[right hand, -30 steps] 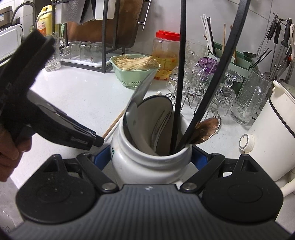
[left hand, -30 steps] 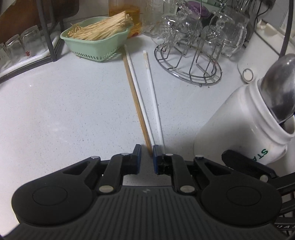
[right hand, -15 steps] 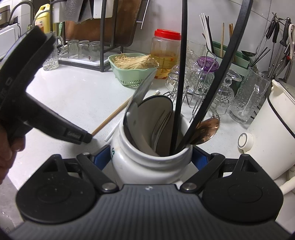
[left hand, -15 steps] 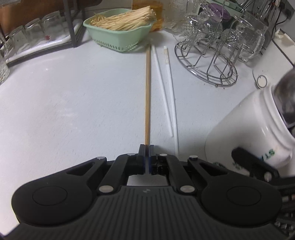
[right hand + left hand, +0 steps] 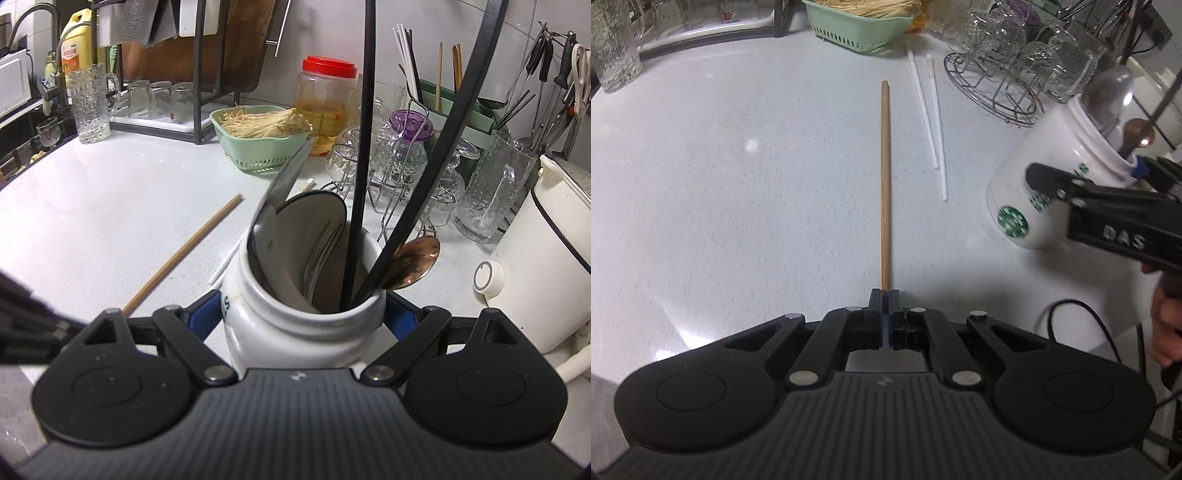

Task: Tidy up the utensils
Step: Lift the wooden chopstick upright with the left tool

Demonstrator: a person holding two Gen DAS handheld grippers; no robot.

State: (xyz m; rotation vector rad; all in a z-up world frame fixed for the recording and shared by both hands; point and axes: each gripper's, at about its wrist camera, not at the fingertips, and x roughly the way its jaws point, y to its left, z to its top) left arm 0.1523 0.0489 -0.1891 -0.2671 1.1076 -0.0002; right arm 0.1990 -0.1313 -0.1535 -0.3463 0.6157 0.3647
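My left gripper is shut on the near end of a wooden chopstick, which points straight away from me just above the white counter. Two white chopsticks lie side by side to its right. My right gripper is shut on the neck of a white ceramic jar, its blue pads pressed on both sides. The jar carries a green logo and holds a metal blade, black handles and a copper spoon. The wooden chopstick runs left of the jar.
A green basket of thin sticks stands at the back. A wire rack of upturned glasses is at the back right. A white kettle stands right of the jar, a glass mug at the far left. A black cable loops near my right hand.
My left gripper closed on the wooden chopstick and drew it left and back, away from the two white chopsticks. The right gripper and jar stayed put.
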